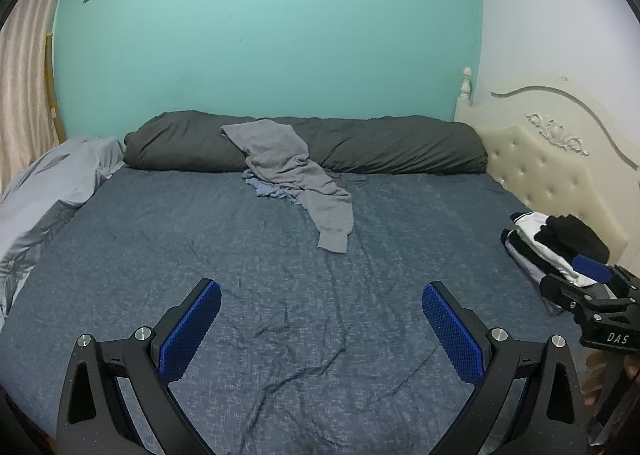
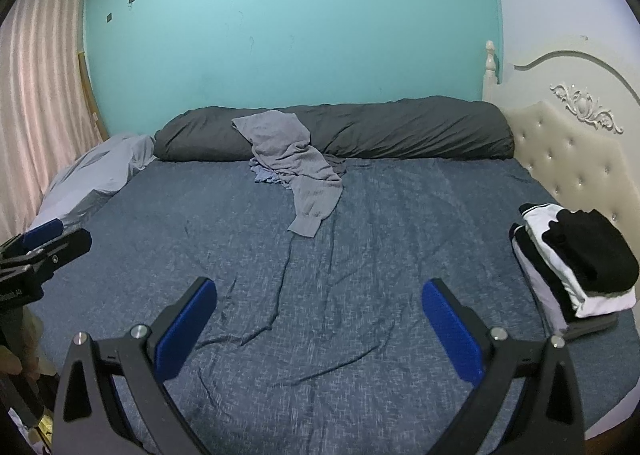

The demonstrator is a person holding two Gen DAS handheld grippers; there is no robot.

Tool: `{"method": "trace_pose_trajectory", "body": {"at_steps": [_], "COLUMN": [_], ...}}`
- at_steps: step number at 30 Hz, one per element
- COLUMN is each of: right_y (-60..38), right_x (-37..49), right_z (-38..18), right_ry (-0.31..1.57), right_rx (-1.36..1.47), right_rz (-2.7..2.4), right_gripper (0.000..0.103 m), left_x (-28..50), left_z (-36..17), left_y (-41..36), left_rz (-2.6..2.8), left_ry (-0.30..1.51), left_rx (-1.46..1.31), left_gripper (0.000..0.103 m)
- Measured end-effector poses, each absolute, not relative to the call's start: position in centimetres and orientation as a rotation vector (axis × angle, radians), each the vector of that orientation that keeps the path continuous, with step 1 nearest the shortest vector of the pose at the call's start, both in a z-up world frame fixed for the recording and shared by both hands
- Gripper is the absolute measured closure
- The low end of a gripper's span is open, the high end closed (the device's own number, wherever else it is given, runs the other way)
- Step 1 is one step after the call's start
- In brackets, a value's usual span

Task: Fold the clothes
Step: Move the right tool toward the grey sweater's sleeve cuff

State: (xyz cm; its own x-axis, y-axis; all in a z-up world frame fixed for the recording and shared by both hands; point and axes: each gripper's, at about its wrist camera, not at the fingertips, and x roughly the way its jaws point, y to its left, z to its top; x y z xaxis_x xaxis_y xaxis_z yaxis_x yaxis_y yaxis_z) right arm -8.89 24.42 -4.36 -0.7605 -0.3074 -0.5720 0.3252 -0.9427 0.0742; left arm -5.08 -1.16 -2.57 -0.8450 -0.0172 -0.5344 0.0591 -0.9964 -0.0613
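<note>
- At the far edge of the bed (image 1: 160, 255), a grey garment (image 1: 292, 171) lies crumpled, its upper part draped over a long dark bolster (image 1: 400, 147) and one leg or sleeve trailing toward the camera across the blue sheet; a smaller light-blue piece (image 1: 266, 187) peeks from under it.
- Near the tufted cream headboard (image 1: 540, 167) sits a stack of folded black-and-white clothes (image 2: 576, 263) — the right wrist view shows the whole pile, while the left wrist view has its near edge hidden behind the other tool.
- The left gripper (image 1: 321, 331) hangs over bare, wrinkled sheet, its blue-padded fingers (image 1: 192, 331) spread wide and holding nothing.
- The right gripper (image 2: 320, 329) is likewise splayed apart and empty, well short of the grey garment.
- Each view catches the other tool at its side: the left wrist view shows a body marked "DAS" at its right edge; the right wrist view shows a blue pad at its left edge.
- A pale grey quilt (image 2: 100, 171) is bunched at the bed's left side, beside a pink curtain (image 2: 40, 95) — the curtain shows more fully in the right wrist view.
</note>
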Motion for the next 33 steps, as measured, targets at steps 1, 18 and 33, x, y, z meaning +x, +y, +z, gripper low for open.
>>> {"method": "trace_pose_trajectory", "body": {"at_steps": [1,18,33], "right_y": [24.3,21.5,17.1], "right_x": [-9.2,-17.9,-27.9], "right_z": [-4.6,-10.8,-17.7], "right_ry": [0.040,0.080,0.170], "right_rx": [0.860,0.927,1.008], "right_rz": [-2.666,-2.665,-2.665], "right_gripper": [0.000,0.000,0.000], "left_x": [-5.5,-14.0,-21.0], "left_z": [-2.9,-10.0,-19.4], "left_y": [-1.4,-4.8,-7.9], "left_rz": [-2.973,-2.909,-2.846], "left_ry": [0.111,0.165,0.285], "left_rx": [0.862,0.905,0.977], "left_gripper": [0.001,0.001,0.001]}}
